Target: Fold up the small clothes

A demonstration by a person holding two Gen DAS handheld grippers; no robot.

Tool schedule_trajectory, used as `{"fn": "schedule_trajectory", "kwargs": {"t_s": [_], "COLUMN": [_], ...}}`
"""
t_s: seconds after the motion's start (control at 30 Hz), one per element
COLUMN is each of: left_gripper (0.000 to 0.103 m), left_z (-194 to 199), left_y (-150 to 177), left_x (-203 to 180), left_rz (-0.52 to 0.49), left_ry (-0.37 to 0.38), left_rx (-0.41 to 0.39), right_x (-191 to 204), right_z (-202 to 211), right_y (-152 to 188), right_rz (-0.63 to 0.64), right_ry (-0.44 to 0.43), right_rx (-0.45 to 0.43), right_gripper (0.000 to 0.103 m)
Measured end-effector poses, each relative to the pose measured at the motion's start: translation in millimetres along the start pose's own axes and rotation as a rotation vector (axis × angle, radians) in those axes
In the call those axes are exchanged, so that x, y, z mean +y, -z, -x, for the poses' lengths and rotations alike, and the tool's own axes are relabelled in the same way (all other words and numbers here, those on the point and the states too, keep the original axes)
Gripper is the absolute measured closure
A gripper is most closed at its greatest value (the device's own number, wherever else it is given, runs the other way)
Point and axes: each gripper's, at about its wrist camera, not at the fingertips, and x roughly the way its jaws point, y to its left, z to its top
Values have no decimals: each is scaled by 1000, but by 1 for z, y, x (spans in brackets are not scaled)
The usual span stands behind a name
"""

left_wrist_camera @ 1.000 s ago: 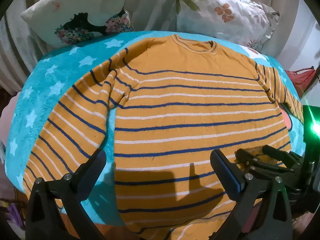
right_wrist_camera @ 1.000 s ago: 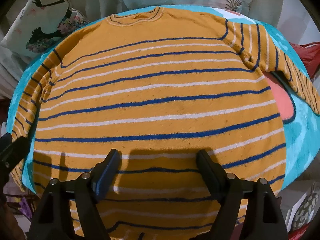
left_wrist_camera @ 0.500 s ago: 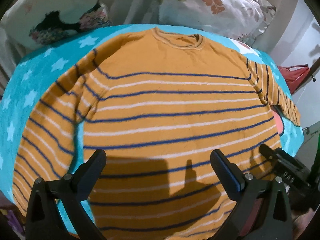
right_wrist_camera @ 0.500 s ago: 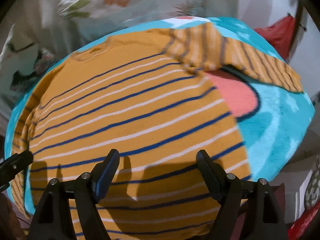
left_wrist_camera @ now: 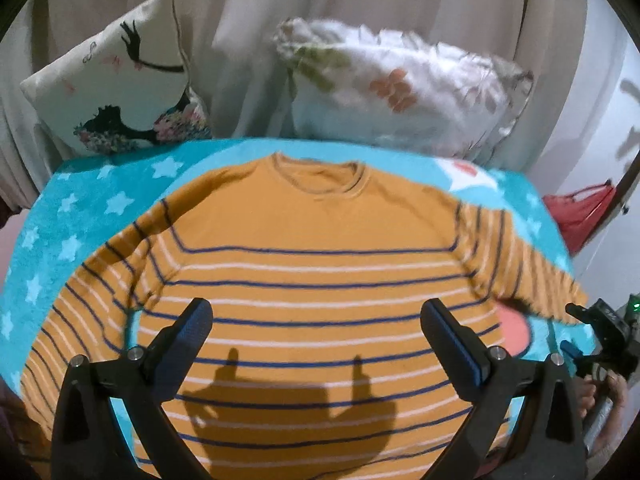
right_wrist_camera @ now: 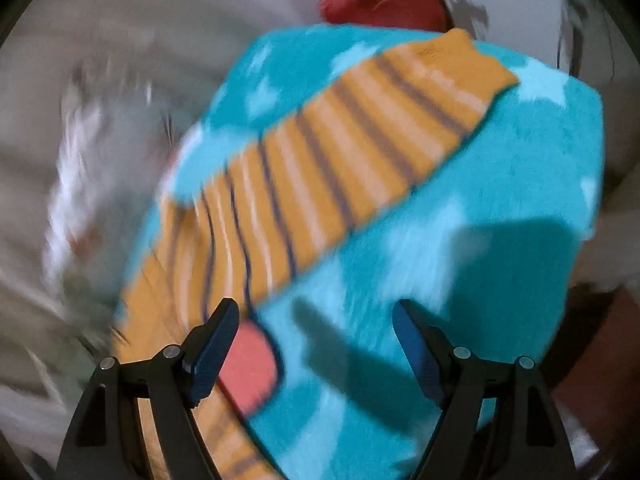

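Left wrist view: my left gripper hangs spread and empty over the striped orange sweater, lying flat, unfolded, on the star-print blanket.

Right wrist view: my right gripper, spread and empty, faces the outstretched right sleeve. I judge that no fold is made yet.

Both wrist views overlook the striped sleeve.
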Motion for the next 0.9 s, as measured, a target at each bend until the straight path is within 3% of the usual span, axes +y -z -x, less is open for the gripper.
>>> {"fn": "schedule_trajectory", "kwargs": {"t_s": [0.23,0.3,0.33,0.37,0.53,0.7,0.83,0.9], "left_gripper": [0,0,0,0,0,0,0,0], "left_z": [8,9,10,10,16,29,41,46], "left_y": [-2,2,4,6,14,17,19,21], "left_x": [-6,0,4,8,31,66,102,119], "left_rz": [66,101,114,126,178,218,254,269], "left_ry": [-20,-38,-48,-58,-109,-151,-165,-167], "left_rx": [1,9,13,18,14,-32,-65,-73], "right_x": [-50,-49,-49,-46,-13,46,127,178], "right_z": [-3,-1,-2,-6,16,66,75,63], "right_y": [-76,-86,-92,-96,-117,-127,-100,-66], "right_rz": [-157,-159,-149,-135,5,171,406,546], "right_ry": [-95,-102,-109,-111,-65,19,7,-41], "right_rx": [-81,-79,-64,-46,-109,-269,-291,-254], "right_gripper": [21,40,71,90,92,96,96,96]}}
